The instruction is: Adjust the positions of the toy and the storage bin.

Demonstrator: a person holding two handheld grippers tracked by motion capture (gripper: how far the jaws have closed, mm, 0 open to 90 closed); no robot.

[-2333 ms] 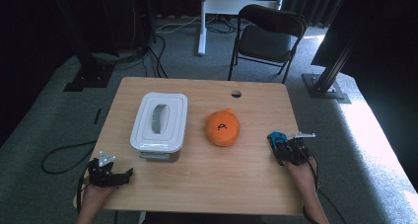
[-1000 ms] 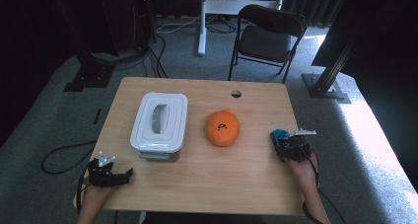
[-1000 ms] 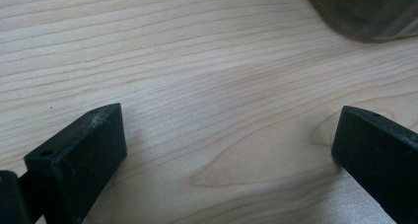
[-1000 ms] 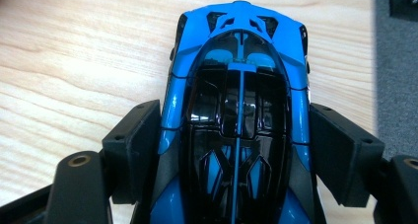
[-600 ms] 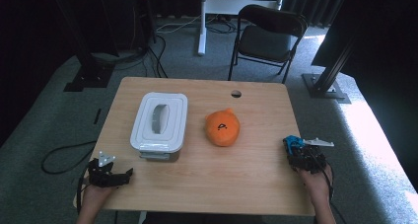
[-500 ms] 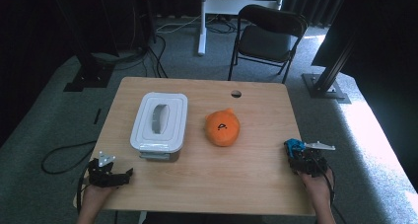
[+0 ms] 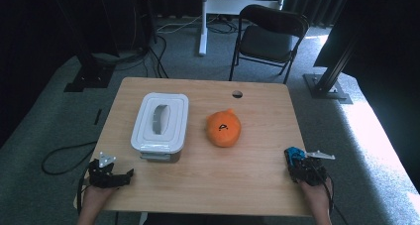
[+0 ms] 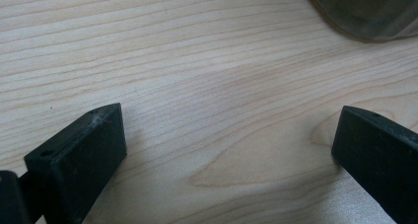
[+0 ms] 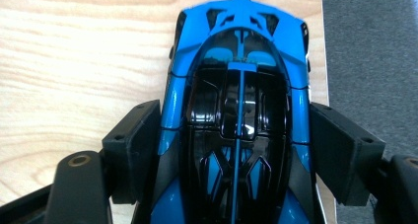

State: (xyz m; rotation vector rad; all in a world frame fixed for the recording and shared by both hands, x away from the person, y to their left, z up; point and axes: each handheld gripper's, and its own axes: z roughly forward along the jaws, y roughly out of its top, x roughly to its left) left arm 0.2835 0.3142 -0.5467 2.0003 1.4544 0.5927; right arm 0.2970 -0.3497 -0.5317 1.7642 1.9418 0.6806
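Moved toward the table's right edge, right gripper [image 7: 295,158] fingers clamp a blue toy car [image 9: 239,110]; left fingers apart.

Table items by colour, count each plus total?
White: 1, the lidded container
Orange: 1, the round soft thing
Blue and black: 1, the toy car, between the right gripper's jaws at the table's right edge
Total: 3
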